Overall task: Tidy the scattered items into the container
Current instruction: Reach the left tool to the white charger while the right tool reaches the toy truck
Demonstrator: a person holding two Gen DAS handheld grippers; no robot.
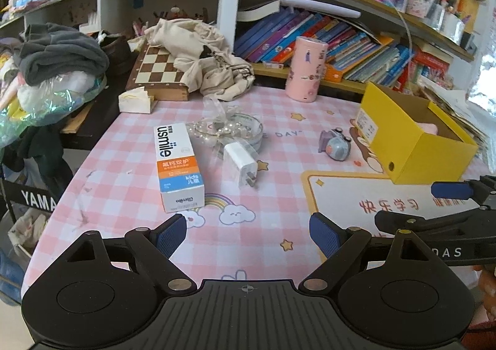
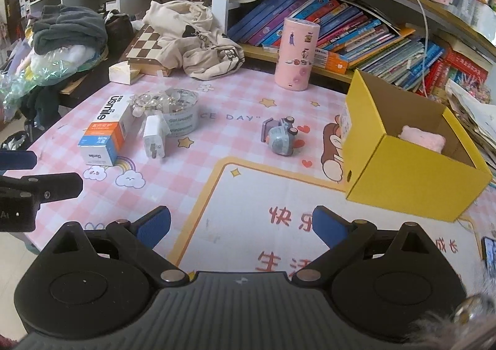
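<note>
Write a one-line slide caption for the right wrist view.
Open right gripper faces a yellow cardboard box, with a small blue toy car left on the pink checked mat.

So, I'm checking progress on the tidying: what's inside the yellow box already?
One pink fluffy item lies on the floor of the yellow box. The near wall hides the front of the floor, so anything there can't be seen.
</note>
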